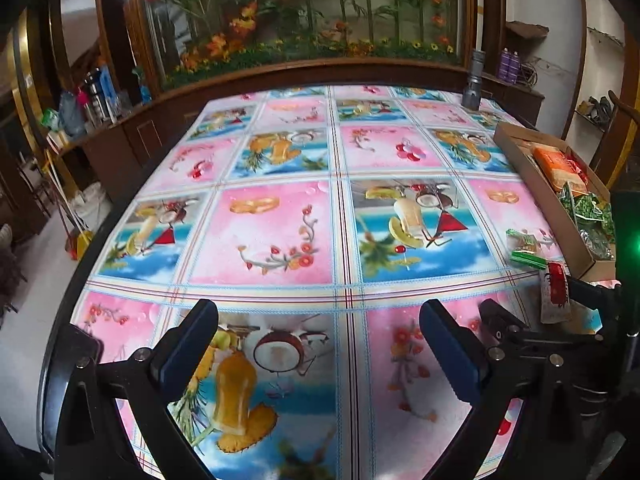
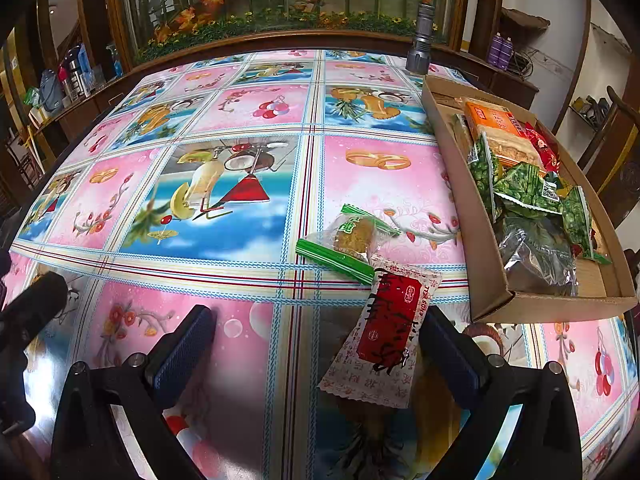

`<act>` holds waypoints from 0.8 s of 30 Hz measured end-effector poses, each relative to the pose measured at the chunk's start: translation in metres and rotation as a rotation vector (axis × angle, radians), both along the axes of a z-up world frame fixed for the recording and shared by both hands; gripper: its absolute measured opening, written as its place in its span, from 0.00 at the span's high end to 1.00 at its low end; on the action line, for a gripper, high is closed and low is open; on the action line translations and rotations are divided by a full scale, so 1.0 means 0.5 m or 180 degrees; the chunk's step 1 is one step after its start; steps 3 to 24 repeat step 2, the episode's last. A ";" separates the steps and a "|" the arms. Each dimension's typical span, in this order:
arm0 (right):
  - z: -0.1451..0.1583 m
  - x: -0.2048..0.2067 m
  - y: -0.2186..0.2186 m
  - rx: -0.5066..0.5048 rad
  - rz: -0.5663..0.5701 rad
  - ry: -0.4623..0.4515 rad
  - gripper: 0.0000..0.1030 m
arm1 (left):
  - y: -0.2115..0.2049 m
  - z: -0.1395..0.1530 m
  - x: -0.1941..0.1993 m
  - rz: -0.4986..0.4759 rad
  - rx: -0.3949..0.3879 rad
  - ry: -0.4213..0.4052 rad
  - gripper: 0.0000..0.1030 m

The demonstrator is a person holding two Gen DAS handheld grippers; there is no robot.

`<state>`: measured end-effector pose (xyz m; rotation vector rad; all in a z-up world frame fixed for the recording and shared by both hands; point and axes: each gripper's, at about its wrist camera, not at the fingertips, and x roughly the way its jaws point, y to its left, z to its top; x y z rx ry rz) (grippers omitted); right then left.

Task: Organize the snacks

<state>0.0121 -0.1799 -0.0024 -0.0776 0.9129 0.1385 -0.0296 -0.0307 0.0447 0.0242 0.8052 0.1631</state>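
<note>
A red-and-white snack packet point(image 2: 386, 330) lies on the patterned tablecloth between the open fingers of my right gripper point(image 2: 316, 344), close to the right finger. A clear packet with green ends holding a brown pastry point(image 2: 348, 242) lies just beyond it. A cardboard tray point(image 2: 452, 184) at the right holds green packets point(image 2: 528, 184), an orange pack point(image 2: 494, 118), red packets and a silver bag. My left gripper point(image 1: 318, 340) is open and empty over the table, left of the right gripper. In the left wrist view I see the red packet point(image 1: 554, 294), the green-ended packet point(image 1: 526, 250) and the tray point(image 1: 532, 176).
A grey metal flashlight point(image 2: 420, 44) stands upright at the far edge behind the tray. A wooden cabinet with a glass flower display point(image 1: 304, 12) runs behind the table. A wooden chair point(image 2: 616, 140) stands to the right of the tray. The table's left edge drops to the floor point(image 1: 32, 292).
</note>
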 end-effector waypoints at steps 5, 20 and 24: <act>0.000 0.000 0.000 0.0000 0.0000 0.0000 0.00 | -0.002 -0.002 0.004 0.0002 0.0049 0.0027 0.02; 0.000 0.000 0.000 0.0000 0.0000 0.0000 0.00 | -0.002 -0.002 0.004 0.0002 0.0049 0.0027 0.02; 0.000 0.000 0.000 0.0000 0.0000 0.0000 0.00 | -0.002 -0.002 0.004 0.0002 0.0049 0.0027 0.02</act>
